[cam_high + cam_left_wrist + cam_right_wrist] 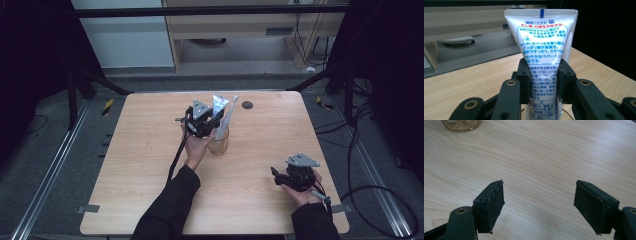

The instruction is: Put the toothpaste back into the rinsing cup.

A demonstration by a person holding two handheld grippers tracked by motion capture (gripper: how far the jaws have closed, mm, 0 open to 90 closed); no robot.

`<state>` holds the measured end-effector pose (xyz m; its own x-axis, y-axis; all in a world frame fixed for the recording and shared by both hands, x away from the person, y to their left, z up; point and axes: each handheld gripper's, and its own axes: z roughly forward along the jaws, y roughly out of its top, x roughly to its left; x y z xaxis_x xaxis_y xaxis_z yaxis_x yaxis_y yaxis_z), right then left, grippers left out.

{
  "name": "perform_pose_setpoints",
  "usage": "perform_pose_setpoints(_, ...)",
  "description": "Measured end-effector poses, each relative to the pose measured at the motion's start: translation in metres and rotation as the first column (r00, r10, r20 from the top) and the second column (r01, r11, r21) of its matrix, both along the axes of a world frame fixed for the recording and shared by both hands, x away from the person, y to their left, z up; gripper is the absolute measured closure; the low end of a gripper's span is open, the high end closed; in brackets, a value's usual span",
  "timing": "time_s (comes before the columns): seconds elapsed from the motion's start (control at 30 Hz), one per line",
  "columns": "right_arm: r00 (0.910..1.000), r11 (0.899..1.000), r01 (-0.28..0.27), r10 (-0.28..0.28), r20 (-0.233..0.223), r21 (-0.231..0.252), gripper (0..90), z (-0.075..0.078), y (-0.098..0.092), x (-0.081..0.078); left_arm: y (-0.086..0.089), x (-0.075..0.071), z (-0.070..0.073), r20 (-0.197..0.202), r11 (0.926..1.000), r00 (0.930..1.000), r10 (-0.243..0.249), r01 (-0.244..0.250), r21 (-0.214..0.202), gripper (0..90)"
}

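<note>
Toothpaste tube upright in amber glass cup, mid-table, crimped end up. Left gripper: 2 jaws clamped on tube's lower body, above cup rim. Right gripper: jaws spread wide, holding nothing, low over bare table, well apart from cup.

One toothpaste tube, one toothbrush, one amber glass cup, two claws

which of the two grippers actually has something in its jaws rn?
The left gripper: its jaws are clamped on the white toothpaste tube standing in the amber glass cup. The right gripper is open, jaws wide apart over the bare table.
</note>
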<state>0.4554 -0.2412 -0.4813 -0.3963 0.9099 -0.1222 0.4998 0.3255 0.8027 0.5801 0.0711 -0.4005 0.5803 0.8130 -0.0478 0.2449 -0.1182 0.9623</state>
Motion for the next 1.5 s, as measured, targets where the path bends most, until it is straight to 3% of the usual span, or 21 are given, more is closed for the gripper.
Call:
perform_pose_setpoints(0.23,1.0000,1.000,-0.002,0.002,-0.004,0.003,24.1,0.000,0.001,-0.001,0.004,-0.003,-0.001,0.003,0.9999,0.9999,-0.011,0.011,0.007,68.1)
perform_pose_setpoints(0.53,1.0000,1.000,-0.006,0.006,-0.005,-0.003,24.2,0.000,0.001,-0.001,0.002,-0.009,0.000,0.015,0.9981,0.9996,-0.023,0.022,0.058,68.5)
perform_pose_setpoints(0.7,1.0000,1.000,-0.005,0.005,-0.003,-0.002,24.2,0.000,0.001,-0.001,0.004,-0.008,-0.008,-0.025,0.9974,0.9994,-0.024,0.026,0.067,68.5)
perform_pose_setpoints(0.73,1.0000,1.000,-0.006,0.006,-0.003,-0.003,24.2,0.000,0.001,-0.001,0.003,-0.006,-0.020,-0.061,0.9927,0.9980,-0.019,0.026,0.118,68.6)
perform_pose_setpoints(0.77,1.0000,1.000,-0.006,0.006,-0.002,-0.005,24.2,0.000,0.001,-0.001,0.003,-0.006,-0.020,-0.061,0.9927,0.9980,-0.019,0.026,0.118,68.5)
perform_pose_setpoints(0.8,1.0000,1.000,-0.006,0.006,-0.002,-0.004,24.2,0.000,0.001,-0.001,0.005,-0.009,-0.027,-0.035,0.9946,0.9990,-0.028,0.032,0.099,68.5)
perform_pose_setpoints(0.87,1.0000,1.000,-0.005,0.005,-0.001,-0.001,24.2,0.000,0.001,-0.001,0.007,-0.010,-0.027,-0.036,0.9956,0.9987,-0.036,0.039,0.085,68.3)
perform_pose_setpoints(0.97,0.9999,1.000,-0.007,0.007,-0.008,-0.005,24.1,-0.001,0.001,-0.001,0.007,-0.011,-0.027,-0.034,0.9944,0.9989,-0.033,0.036,0.100,67.5)
perform_pose_setpoints(1.13,1.0000,1.000,-0.004,0.004,0.000,-0.001,24.1,0.001,0.001,-0.001,0.012,-0.014,-0.030,-0.051,0.9922,0.9985,-0.020,0.026,0.122,59.6)
perform_pose_setpoints(1.27,1.0000,1.000,-0.005,0.005,-0.005,-0.001,24.1,0.000,0.001,-0.001,0.019,-0.014,-0.035,-0.085,0.9853,0.9961,-0.023,0.037,0.167,52.8)
perform_pose_setpoints(1.33,1.0000,1.000,-0.004,0.004,-0.006,-0.005,24.1,0.000,0.002,-0.001,0.024,-0.016,-0.035,-0.102,0.9905,0.9939,-0.043,0.056,0.126,51.4)
perform_pose_setpoints(1.5,1.0000,1.000,-0.002,0.002,-0.008,-0.005,23.9,0.000,0.001,-0.001,0.030,-0.023,-0.029,-0.099,0.9881,0.9939,-0.049,0.062,0.141,45.9)
